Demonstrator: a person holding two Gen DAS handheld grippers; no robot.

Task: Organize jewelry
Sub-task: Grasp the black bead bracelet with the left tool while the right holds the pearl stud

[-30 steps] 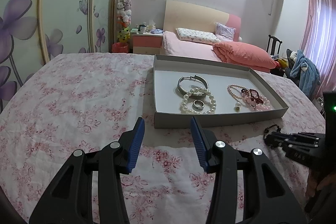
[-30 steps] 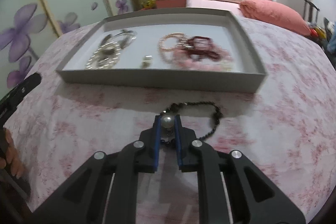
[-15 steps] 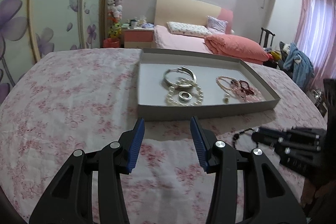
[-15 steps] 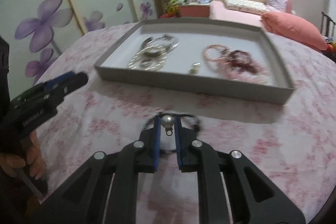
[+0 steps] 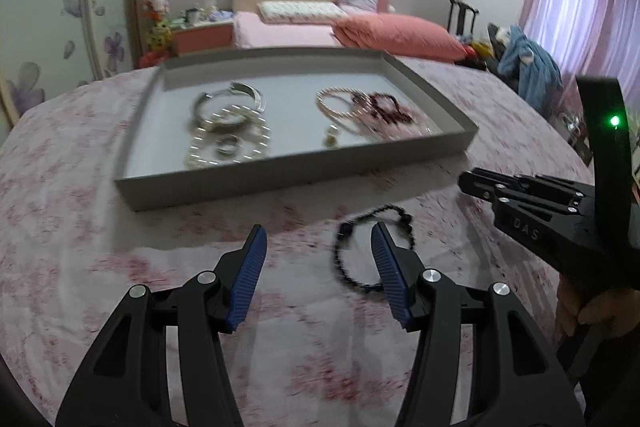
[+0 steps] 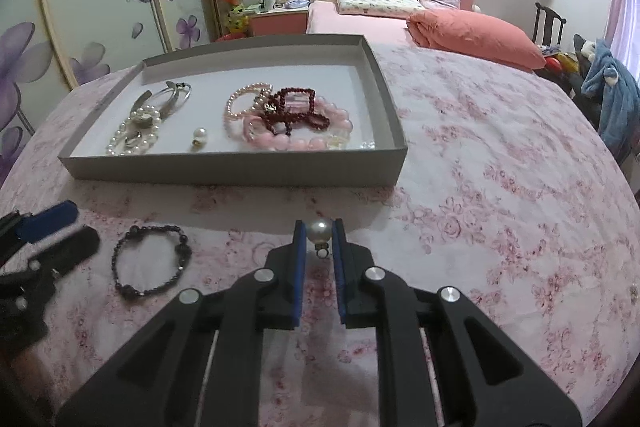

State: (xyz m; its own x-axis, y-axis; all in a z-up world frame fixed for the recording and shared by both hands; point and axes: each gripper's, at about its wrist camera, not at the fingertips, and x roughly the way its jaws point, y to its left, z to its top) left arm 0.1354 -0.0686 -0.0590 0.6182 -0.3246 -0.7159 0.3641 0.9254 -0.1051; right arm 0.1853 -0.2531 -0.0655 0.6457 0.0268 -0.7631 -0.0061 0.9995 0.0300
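Note:
A grey tray (image 6: 240, 173) (image 5: 280, 173) on the pink floral cloth holds a silver bangle (image 6: 174, 95), a white pearl bracelet (image 6: 132, 137), a loose pearl earring (image 6: 199, 137) and pink and dark red bead strands (image 6: 292, 119). A black bead bracelet (image 6: 150, 263) (image 5: 360, 247) lies on the cloth in front of the tray. My right gripper (image 6: 319, 231) is shut on a pearl earring (image 6: 319, 230), held above the cloth right of the black bracelet. My left gripper (image 5: 318, 239) is open and empty, its right finger over the black bracelet.
The right gripper shows at the right of the left wrist view (image 5: 540, 203); the left gripper's fingers show at the left of the right wrist view (image 6: 44, 235). Beyond the table stand a bed with pink pillows (image 6: 472, 35), a nightstand (image 6: 276, 19) and wardrobe doors (image 6: 88, 7).
My right gripper lifted the pearl earring away from the black bracelet and moved right. My left gripper swung right, bringing the black bracelet between its open fingers.

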